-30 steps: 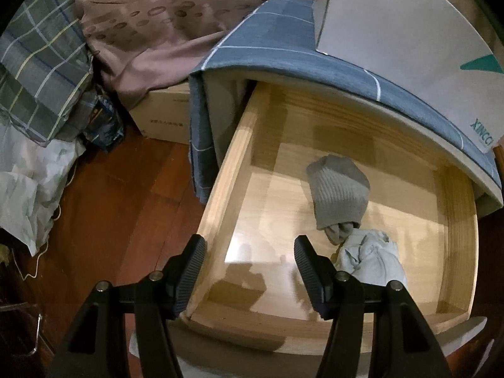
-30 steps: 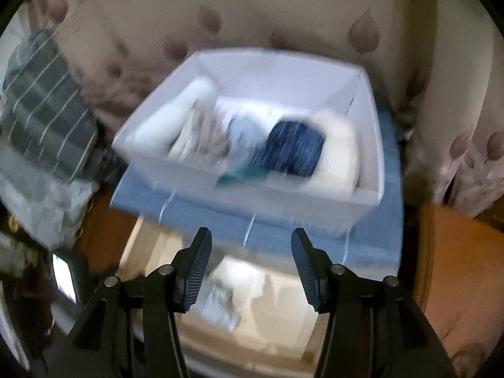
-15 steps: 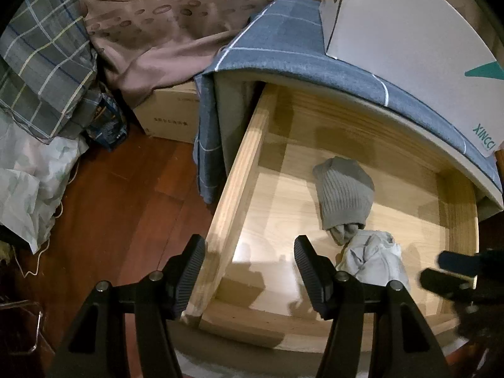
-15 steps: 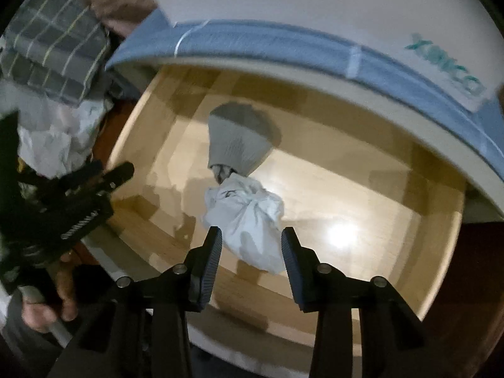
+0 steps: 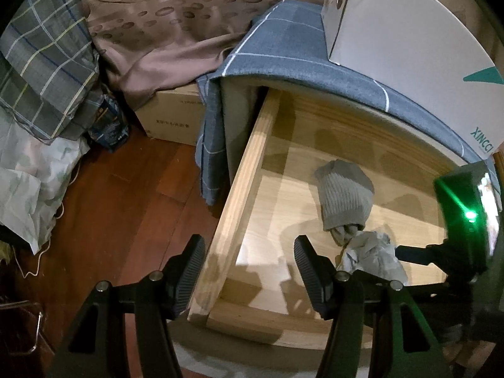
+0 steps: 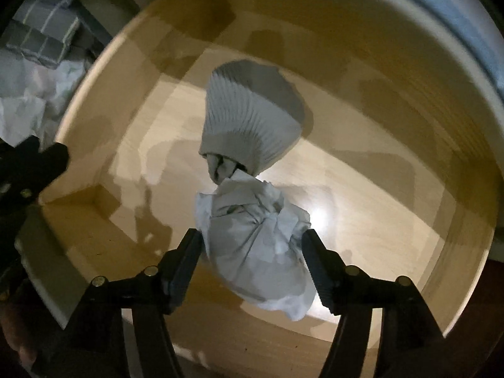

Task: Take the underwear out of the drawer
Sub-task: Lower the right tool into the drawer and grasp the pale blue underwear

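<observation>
The wooden drawer (image 5: 249, 163) stands pulled out. Two garments lie in it: a grey ribbed roll (image 5: 345, 198) and, touching its near end, a crumpled pale grey-white bundle of underwear (image 5: 375, 253). My right gripper (image 6: 251, 236) points down into the drawer, its jaws opening, with the pale bundle (image 6: 255, 245) between them and the ribbed roll (image 6: 252, 119) just beyond. Its black housing with a green light (image 5: 463, 208) shows at the right of the left wrist view. My left gripper (image 5: 249, 245) is open and holds nothing, straddling the drawer's left front corner.
A white box (image 5: 409, 31) sits on the blue checked cloth (image 5: 283, 47) covering the cabinet top above the drawer. Left of the cabinet are a cardboard box (image 5: 173, 119), brown curtain fabric, plaid bedding (image 5: 41, 63) and dark wooden floor (image 5: 126, 204).
My right gripper dropped from facing the white box down into the drawer, over the pale bundle; its jaws narrowed, then widened. It came into the left wrist view. The left gripper stayed put.
</observation>
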`<state>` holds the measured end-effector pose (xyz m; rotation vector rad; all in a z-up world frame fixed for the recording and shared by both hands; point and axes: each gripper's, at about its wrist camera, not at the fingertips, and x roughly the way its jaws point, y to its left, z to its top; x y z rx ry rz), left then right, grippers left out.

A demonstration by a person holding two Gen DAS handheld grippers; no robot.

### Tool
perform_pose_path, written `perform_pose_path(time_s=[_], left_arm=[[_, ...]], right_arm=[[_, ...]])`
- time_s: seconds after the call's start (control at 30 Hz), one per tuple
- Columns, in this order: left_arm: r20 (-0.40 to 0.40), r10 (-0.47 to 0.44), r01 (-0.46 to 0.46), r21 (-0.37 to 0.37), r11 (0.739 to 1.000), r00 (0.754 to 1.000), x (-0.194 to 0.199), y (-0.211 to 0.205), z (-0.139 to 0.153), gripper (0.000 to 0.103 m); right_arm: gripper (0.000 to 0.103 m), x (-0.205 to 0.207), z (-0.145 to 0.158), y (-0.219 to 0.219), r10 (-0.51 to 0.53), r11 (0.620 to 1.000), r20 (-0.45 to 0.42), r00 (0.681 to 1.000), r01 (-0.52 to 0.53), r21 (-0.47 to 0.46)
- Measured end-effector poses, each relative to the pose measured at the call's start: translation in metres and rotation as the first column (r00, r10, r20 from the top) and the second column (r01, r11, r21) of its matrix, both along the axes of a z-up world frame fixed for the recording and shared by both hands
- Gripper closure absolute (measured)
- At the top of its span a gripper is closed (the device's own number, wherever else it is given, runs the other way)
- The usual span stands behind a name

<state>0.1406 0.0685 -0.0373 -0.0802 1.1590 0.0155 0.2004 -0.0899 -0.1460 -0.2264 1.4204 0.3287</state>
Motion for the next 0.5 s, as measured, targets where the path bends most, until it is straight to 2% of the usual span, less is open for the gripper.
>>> perform_pose_path(time_s=[0.13, 0.27, 0.5], left_arm=[[0.000, -0.003, 0.003, 0.007, 1.000, 1.000, -0.001, -0.001, 0.000, 0.043], [-0.002, -0.001, 0.001, 0.005, 1.000, 1.000, -0.001, -0.002, 0.000, 0.043], [-0.002, -0.005, 0.005, 0.010, 1.000, 1.000, -0.002, -0.003, 0.000, 0.043]], right_arm=[[0.038, 0.006, -0.011, 0.000, -0.005, 1.000, -0.034, 0.999, 0.005, -0.002], [0.046, 0.008, -0.015, -0.003, -0.020, 1.000, -0.036, 0.999, 0.020, -0.002], [0.050, 0.006, -0.018, -0.038, -0.086, 0.996, -0.034, 0.996, 0.085, -0.027]])
